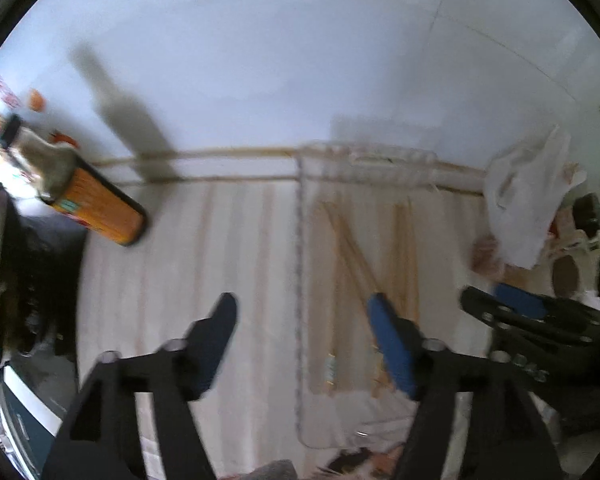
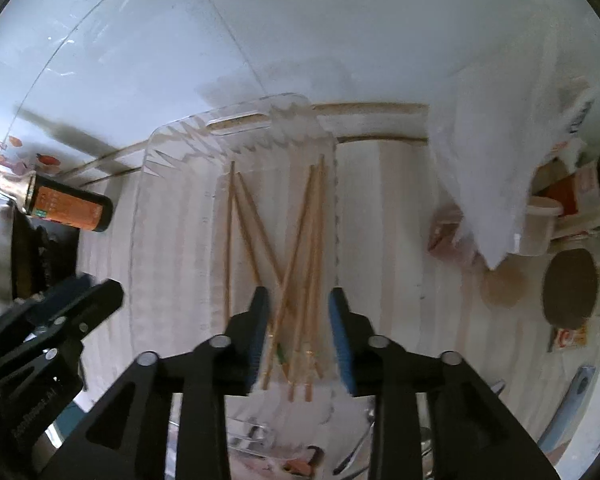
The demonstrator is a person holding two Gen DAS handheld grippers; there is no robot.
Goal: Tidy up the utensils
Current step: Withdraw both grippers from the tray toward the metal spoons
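The thin wooden chopsticks point(image 2: 296, 264) are seen lying in the clear plastic tray point(image 2: 172, 216), long axes toward twelve o'clock. They are straddled by the right gripper point(image 2: 298, 300), parted and unclamped; the left gripper point(image 1: 302, 312), spread empty, is offset at nine o'clock.

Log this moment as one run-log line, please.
left tongs: open, empty | right tongs: open above wooden chopsticks | chopsticks: inside clear plastic tray

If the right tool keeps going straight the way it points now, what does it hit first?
Most likely the wooden chopsticks lying in the clear plastic tray; the right tool is open above them. Depth is hard to judge.
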